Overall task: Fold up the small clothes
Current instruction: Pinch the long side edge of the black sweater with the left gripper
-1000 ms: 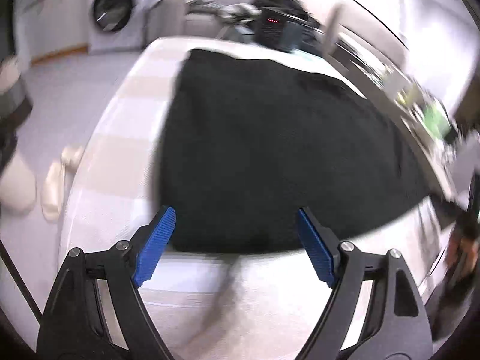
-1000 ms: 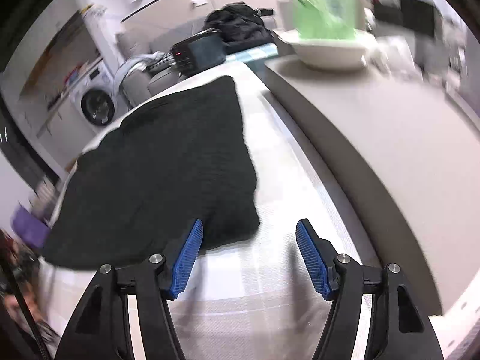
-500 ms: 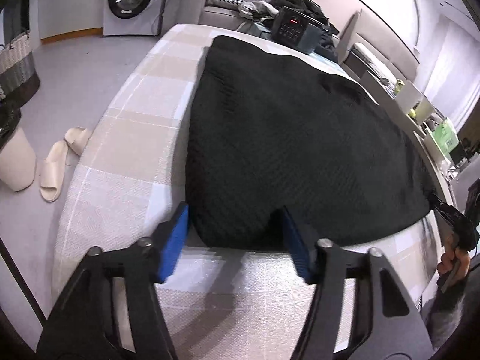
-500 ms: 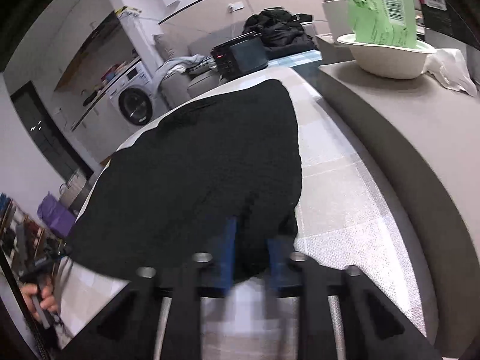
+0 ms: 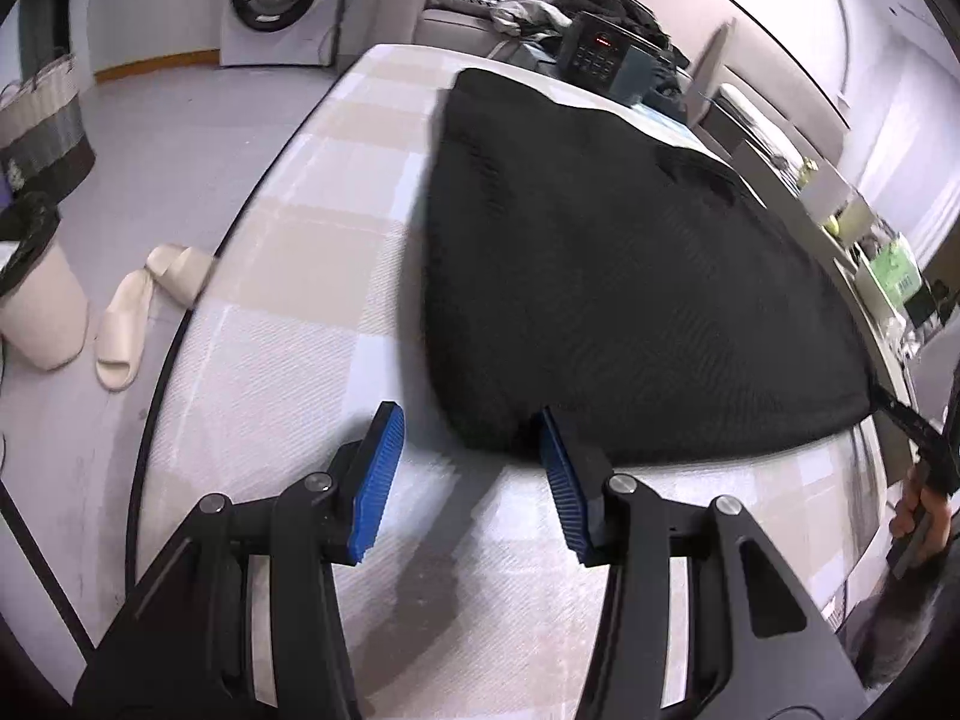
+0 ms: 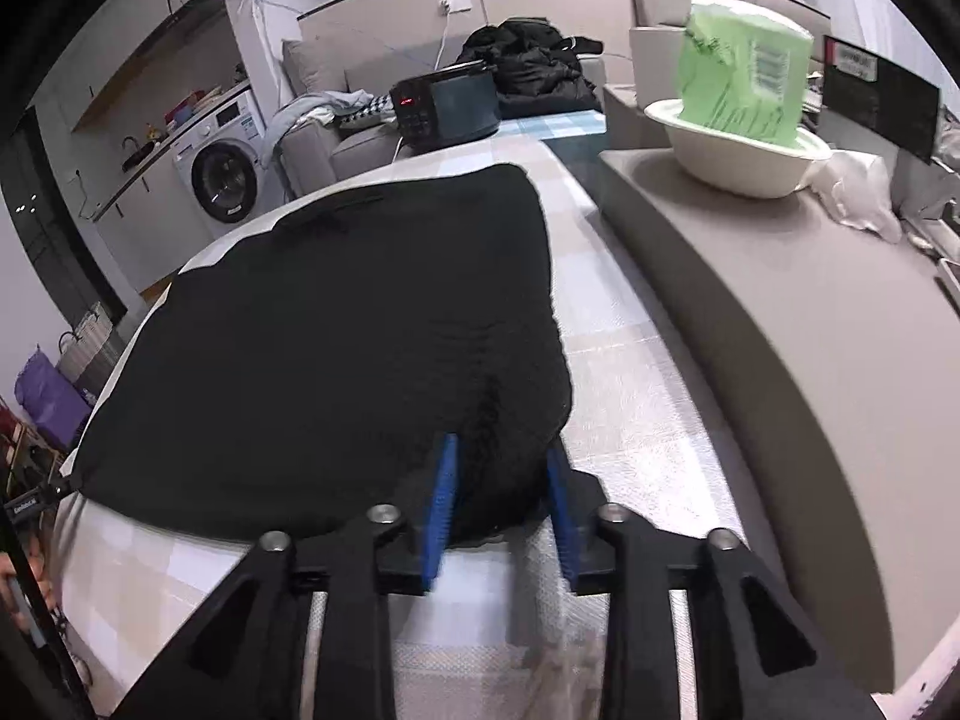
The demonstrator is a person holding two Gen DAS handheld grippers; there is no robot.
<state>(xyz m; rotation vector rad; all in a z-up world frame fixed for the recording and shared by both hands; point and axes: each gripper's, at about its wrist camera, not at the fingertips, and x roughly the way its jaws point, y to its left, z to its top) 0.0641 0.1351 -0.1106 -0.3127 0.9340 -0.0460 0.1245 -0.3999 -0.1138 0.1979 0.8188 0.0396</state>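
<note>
One black garment [image 6: 336,330] — two claws.

Ahead of my blue-padded black jaws, a black garment [image 5: 600,252] lies on a beige-and-white checked cover [image 5: 288,312]; far beyond them to the right, a green packet [image 6: 744,78] sits in a white bowl [image 6: 738,162].

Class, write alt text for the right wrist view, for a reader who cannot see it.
The right gripper has a bunched corner of a black knitted garment between its blue pads; its jaws have just been opening. The garment lies flat on a pale checked bed cover.
</note>
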